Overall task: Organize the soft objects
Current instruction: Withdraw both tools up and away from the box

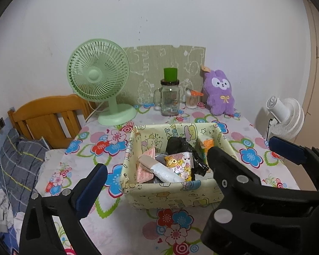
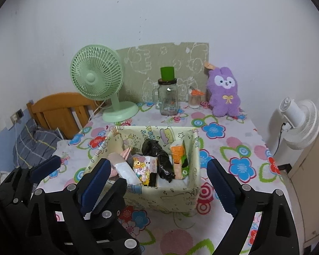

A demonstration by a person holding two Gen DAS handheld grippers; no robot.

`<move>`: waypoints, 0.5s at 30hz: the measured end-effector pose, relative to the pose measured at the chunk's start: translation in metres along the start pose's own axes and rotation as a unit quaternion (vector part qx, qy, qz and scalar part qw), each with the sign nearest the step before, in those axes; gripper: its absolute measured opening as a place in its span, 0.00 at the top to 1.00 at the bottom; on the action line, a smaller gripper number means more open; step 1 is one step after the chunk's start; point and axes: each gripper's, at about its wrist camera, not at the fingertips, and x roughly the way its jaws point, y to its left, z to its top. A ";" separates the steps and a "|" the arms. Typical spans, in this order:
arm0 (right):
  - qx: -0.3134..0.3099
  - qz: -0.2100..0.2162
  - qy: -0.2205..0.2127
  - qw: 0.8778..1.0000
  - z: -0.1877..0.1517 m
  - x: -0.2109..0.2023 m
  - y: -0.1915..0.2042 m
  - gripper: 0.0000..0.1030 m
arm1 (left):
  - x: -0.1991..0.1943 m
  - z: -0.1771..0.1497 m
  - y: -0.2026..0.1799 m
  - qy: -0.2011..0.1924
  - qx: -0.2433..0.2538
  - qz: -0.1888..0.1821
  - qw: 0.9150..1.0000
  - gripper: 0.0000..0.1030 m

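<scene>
Currently: left gripper (image 1: 157, 174) wide, empty | right gripper (image 2: 159, 174) wide, empty | risk: purple plush (image 2: 223, 93) upper right, reaching may topple glass jar (image 2: 167, 97).

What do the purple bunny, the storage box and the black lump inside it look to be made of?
Purple bunny: plush fabric, matte; fuzzy pile and soft rounded outline.
Storage box: probably printed fabric over stiff panels; flat walls, slightly sagging rim.
Black lump: likely thin plastic film, a bag; glossy highlights on crumpled folds.
</scene>
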 end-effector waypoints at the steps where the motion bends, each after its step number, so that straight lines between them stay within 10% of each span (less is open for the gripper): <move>1: 0.002 -0.003 -0.003 1.000 0.000 -0.005 -0.001 0.07 | -0.004 0.000 0.000 -0.003 0.000 -0.001 1.000 0.00; 15: 0.019 -0.036 -0.061 0.997 -0.005 -0.077 -0.006 0.02 | -0.069 -0.001 -0.002 -0.054 0.004 -0.014 0.998 0.00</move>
